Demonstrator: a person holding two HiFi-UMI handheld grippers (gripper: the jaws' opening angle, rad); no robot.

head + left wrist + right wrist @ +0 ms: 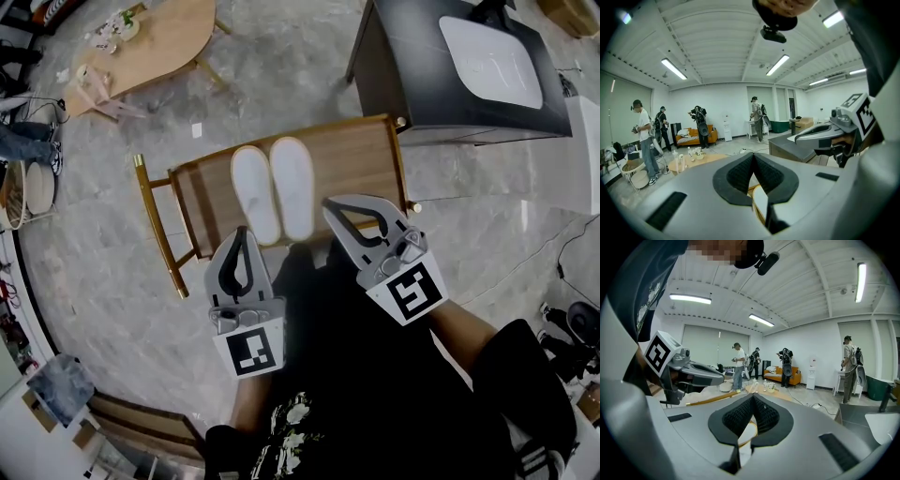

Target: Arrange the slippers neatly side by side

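Marble flooring surrounds a low wooden table [361,159], where two white slippers [274,192] lie parallel and touching toward its left end, seemingly already arranged. Left gripper [242,234] and right gripper [333,208] hover by the near edge with jaws together and empty, likely finished.

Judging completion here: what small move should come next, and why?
Probably just withdraw the grippers. The two white fabric slippers already lie parallel and nearly level on the gold-legged wooden bench, and the left gripper and right gripper are shut, holding nothing.
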